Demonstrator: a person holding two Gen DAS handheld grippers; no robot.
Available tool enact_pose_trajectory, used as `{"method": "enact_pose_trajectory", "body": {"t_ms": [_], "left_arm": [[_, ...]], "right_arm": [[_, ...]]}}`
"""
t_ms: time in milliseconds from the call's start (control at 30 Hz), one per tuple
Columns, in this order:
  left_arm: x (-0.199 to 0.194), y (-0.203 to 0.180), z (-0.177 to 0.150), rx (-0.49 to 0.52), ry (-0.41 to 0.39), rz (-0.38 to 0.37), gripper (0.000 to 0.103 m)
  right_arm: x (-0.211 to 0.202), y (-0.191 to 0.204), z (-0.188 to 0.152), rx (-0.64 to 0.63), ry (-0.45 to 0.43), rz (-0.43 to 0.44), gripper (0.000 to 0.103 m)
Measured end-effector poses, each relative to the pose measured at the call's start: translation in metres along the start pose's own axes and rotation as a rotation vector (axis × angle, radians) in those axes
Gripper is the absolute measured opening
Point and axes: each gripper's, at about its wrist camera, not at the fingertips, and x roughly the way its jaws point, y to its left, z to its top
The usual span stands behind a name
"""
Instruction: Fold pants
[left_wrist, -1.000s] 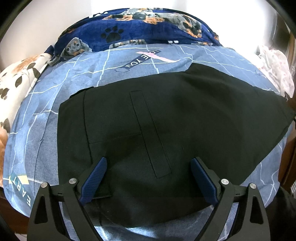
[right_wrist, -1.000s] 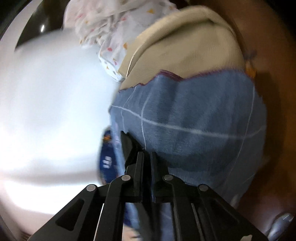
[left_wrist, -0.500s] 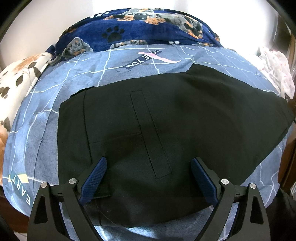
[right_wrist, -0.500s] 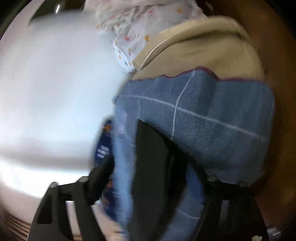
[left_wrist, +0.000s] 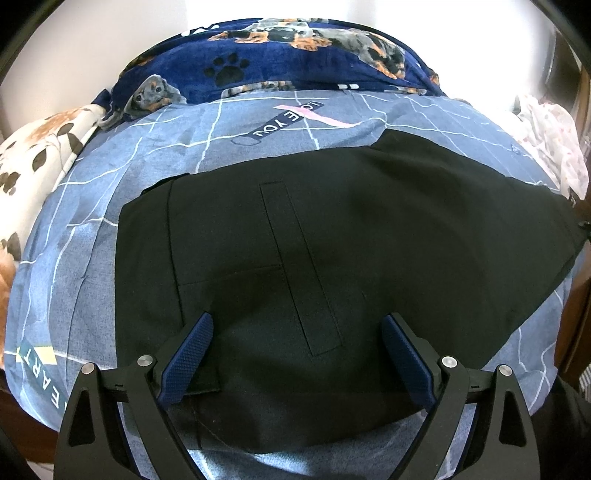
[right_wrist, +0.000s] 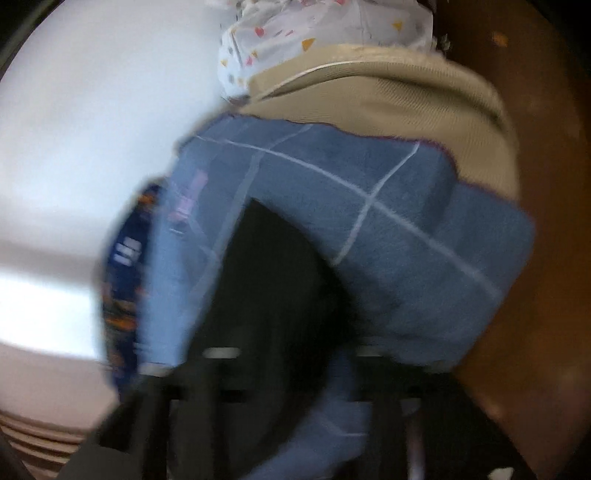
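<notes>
Clearly the black woven-cloth pants (left_wrist: 332, 266) lie spread flat on the bed's blue grid-patterned sheet (left_wrist: 155, 155), waistband toward the left, legs running off to the right edge. The left gripper (left_wrist: 297, 354) hovers over the near hem with its blue fingers (left_wrist: 188, 354) spread wide, nothing between them. Such cloth should be light, limp and inclined to slide on the sheet, so I judge a pinch at an edge or corner, through all layers, the best hold. Leftmost lies a white paw-print blanket (left_wrist: 33, 162); behind, a navy dog-print blanket (left_wrist: 288, 55); at far right a pale speckled cloth (left_wrist: 554, 140). None covers the pants. The right gripper (right_wrist: 295, 387) is blurred over the dark pants' end, jaws closing; whether cloth is caught I cannot tell.
</notes>
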Motion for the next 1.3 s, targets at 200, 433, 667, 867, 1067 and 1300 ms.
{"method": "enact_pose_trajectory", "body": {"t_ms": [200,433,667,867,1067,1300], "left_arm": [[-0.023,0.016,0.008,-0.101,-0.067,0.115,0.093],[-0.042,0.030,0.016,-0.191,-0.089,0.114,0.093],[-0.047,0.010,0.010,-0.105,-0.094,0.176,0.093],[-0.051,0.005,0.006,-0.081,-0.102,0.183,0.093],[-0.052,0.010,0.004,-0.103,-0.098,0.176,0.093],[-0.052,0.009,0.001,-0.094,-0.094,0.194,0.093]], "right_arm": [[-0.013,0.006,-0.008,-0.019,-0.061,0.035,0.012],[-0.023,0.057,-0.031,-0.154,-0.105,0.030,0.012],[-0.009,0.102,-0.075,-0.268,-0.065,0.052,0.012],[0.013,0.124,-0.117,-0.316,-0.001,0.094,0.012],[0.036,0.144,-0.163,-0.352,0.078,0.126,0.012],[0.054,0.148,-0.195,-0.368,0.123,0.122,0.013]]}}
